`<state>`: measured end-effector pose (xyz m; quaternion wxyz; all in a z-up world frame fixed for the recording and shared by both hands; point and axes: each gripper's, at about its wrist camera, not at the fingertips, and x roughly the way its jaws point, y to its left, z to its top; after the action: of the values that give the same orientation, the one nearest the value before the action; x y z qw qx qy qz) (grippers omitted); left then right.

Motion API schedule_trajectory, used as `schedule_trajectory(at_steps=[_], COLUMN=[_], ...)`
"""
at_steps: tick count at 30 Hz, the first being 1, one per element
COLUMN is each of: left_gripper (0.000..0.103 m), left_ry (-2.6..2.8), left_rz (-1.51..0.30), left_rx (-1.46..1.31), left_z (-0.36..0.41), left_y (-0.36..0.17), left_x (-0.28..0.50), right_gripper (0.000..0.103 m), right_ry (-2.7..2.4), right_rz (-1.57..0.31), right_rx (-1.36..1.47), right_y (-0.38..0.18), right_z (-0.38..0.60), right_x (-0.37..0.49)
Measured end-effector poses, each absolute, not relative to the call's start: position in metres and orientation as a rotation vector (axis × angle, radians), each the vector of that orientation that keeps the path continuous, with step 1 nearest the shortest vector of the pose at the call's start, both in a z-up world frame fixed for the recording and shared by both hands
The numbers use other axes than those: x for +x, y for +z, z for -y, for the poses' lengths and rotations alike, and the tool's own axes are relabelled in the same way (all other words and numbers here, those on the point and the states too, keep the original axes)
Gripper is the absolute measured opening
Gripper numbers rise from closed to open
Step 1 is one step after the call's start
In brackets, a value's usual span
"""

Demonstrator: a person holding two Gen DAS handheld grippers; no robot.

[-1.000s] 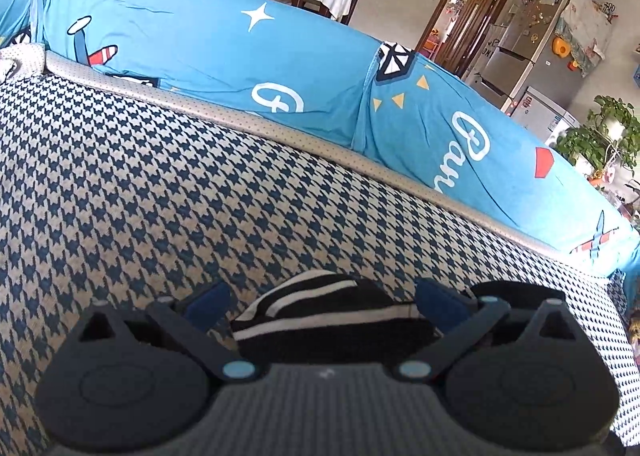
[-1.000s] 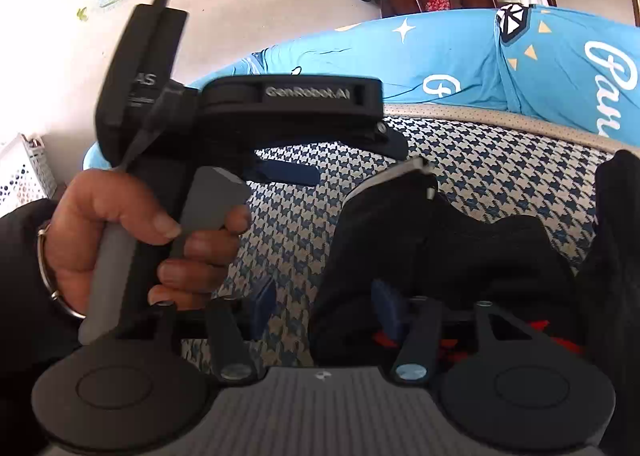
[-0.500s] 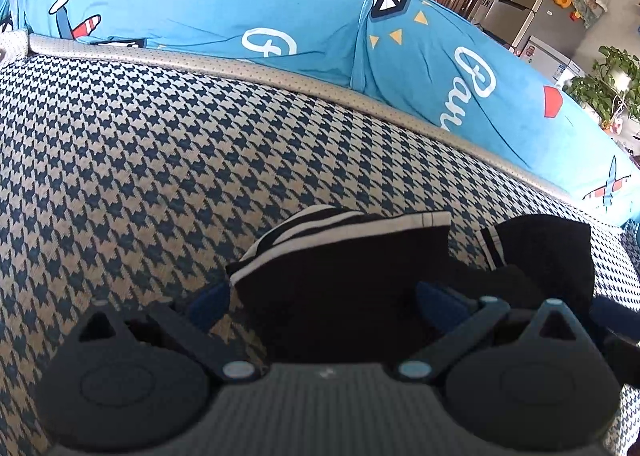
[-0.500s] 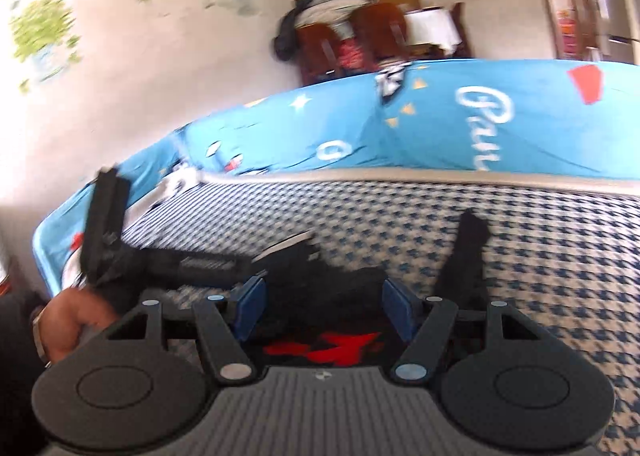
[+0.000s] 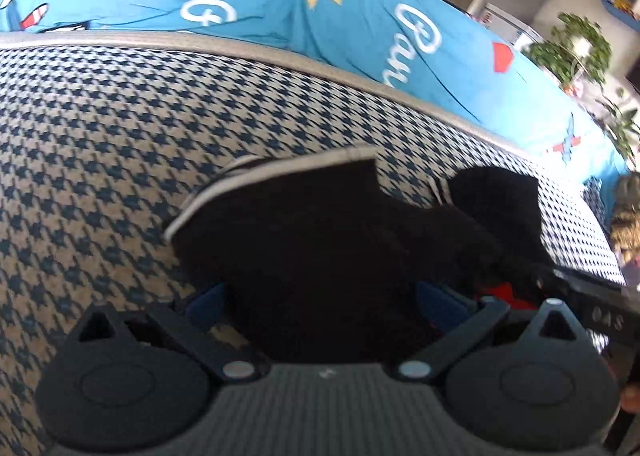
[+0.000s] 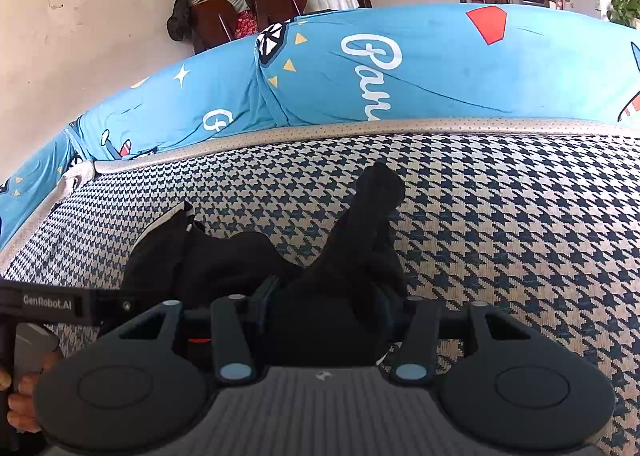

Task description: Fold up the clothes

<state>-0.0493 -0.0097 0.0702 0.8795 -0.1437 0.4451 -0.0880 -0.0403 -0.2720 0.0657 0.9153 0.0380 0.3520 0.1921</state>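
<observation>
so the black garment (image 5: 320, 256) is lying bunched on the houndstooth cushion (image 5: 100, 136), one white-striped edge (image 5: 272, 172) sticking out toward the blue backrest cover (image 5: 280, 8). the left gripper (image 5: 320, 296) has its fingers spread wide with the cloth sitting between them, not pinched. the right gripper (image 6: 324, 308) looks closed down on a thick wad of the same black fabric, though the cloth hides the pads so i'm only fairly sure of that.

stuff that could bite from here imo:
- that right-hand grab looks like several layers at once. lift it and the whole lump comes up instead of one edge, so any fold ends up lopsided.
- a loose end (image 6: 378, 192) pokes up past the right gripper. drag the piece and it'll flop under and crease.
- the left fingers are straddling fabric without holding it. if the right side pulls, the cloth just slides out.
- both grippers are close together, so they could bump each other.
</observation>
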Motion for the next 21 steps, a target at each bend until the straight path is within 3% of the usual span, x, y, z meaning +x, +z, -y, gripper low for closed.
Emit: schedule_trajectory(at_steps=[4,10,14,21], left_gripper=[0.090,0.074,0.074,0.078], left_ry=[-0.176,-0.108,-0.043,0.027], left_rz=[-0.922,-0.852,-0.776,-0.803], left_rx=[-0.269,-0.263,-0.214,-0.173], left_z=[0.018,0.017,0.021,0.024], left_y=[0.070,0.082,0.096,0.092], left_x=[-0.049,-0.047,-0.046,-0.042], right_gripper=[0.025,0.016,0.015,0.015], right_ry=[0.355,0.239,0.150,-0.007], right_rz=[-0.691,-0.566,-0.468,-0.438], right_rx=[0.098,0.160,0.166,0.101], right_y=[0.073,0.102,0.122,0.134], right_z=[0.280,0.308,0.326,0.349], right_x=[-0.040,-0.048,-0.059,-0.071])
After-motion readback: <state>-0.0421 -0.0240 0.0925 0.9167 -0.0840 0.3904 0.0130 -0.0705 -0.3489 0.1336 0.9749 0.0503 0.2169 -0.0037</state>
